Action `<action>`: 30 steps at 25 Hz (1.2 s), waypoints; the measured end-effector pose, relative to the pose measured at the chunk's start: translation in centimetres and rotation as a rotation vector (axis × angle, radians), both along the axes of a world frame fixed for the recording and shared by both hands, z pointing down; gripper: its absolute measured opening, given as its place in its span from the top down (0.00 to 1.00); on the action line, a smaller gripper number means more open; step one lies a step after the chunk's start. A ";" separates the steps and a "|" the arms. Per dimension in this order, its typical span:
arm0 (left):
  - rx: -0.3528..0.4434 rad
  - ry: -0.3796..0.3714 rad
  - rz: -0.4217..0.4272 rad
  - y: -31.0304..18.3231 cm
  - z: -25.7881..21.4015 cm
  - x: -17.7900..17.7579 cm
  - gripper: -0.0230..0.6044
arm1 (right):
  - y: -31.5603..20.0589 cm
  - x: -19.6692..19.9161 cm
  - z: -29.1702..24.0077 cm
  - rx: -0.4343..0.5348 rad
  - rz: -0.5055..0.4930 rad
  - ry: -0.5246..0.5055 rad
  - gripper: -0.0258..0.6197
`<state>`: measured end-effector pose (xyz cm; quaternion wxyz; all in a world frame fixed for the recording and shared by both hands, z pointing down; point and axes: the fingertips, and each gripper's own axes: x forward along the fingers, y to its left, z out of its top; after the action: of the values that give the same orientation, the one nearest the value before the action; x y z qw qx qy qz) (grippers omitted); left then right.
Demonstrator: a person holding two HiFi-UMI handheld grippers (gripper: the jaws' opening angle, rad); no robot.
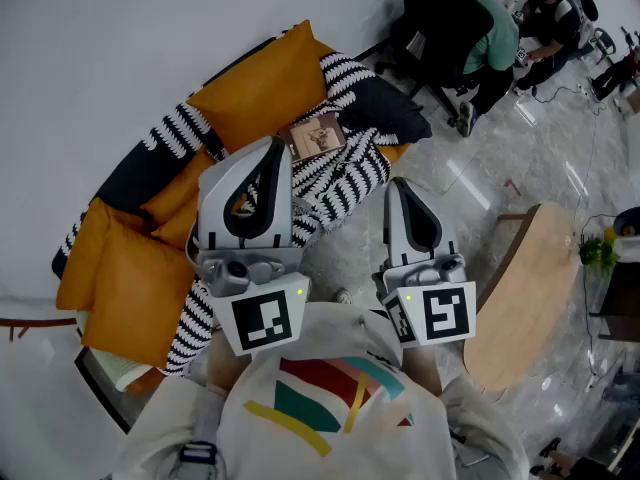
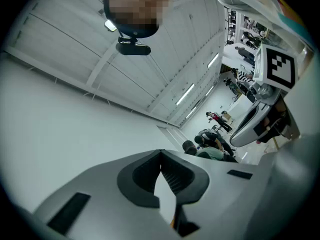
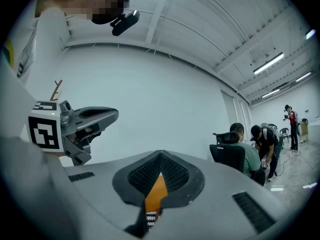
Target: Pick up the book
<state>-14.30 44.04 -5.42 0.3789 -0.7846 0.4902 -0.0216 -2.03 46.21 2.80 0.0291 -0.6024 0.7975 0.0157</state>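
A small brown book [image 1: 317, 136] lies flat on the black-and-white striped blanket [image 1: 345, 183] that drapes the sofa, between orange cushions [image 1: 265, 86]. My left gripper [image 1: 272, 144] is raised close to my chest, its tip pointing toward the book but short of it, jaws shut and empty. My right gripper [image 1: 396, 182] hangs beside it over the floor, also shut on nothing. In the left gripper view the jaws [image 2: 161, 153] meet at the tip and the right gripper [image 2: 260, 115] shows at the right. In the right gripper view the jaws [image 3: 160, 155] are closed, with the left gripper [image 3: 75, 126] at the left.
An oval wooden table [image 1: 525, 298] stands to the right on the glossy floor. People sit in office chairs [image 1: 455, 28] at the far right. More orange cushions [image 1: 125, 278] fill the sofa's left end. A white wall runs behind the sofa.
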 end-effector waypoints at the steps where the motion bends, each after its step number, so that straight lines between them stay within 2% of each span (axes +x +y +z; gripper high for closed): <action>1: 0.000 -0.001 0.001 0.0 0.0 0.1 0.95 | 0.0 0.2 0.0 -0.001 0.003 -0.001 0.94; 6: -0.002 -0.009 0.004 0.0 0.3 0.7 0.95 | 0.0 0.9 0.3 -0.002 0.016 -0.005 0.94; 10: -0.005 0.004 0.027 0.2 0.1 1.4 0.95 | 0.1 2.0 0.3 0.011 0.047 -0.069 0.94; 15: -0.005 -0.018 0.029 0.3 0.4 2.7 0.95 | 0.4 3.5 0.6 0.006 0.065 -0.041 0.94; 21: -0.009 0.006 0.056 1.1 0.2 5.1 0.95 | 1.3 5.9 1.1 -0.005 0.060 -0.066 0.94; 27: 0.022 -0.053 0.012 2.4 1.4 7.4 0.95 | 3.6 9.5 2.7 -0.028 0.080 -0.075 0.94; 30: 0.042 -0.106 -0.001 3.2 1.9 8.3 0.95 | 4.2 10.6 3.8 -0.061 0.077 -0.089 0.94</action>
<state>-5.98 47.28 -3.54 0.4208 -0.7739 0.4703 -0.0532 8.55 50.36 6.57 0.0456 -0.6333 0.7718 -0.0341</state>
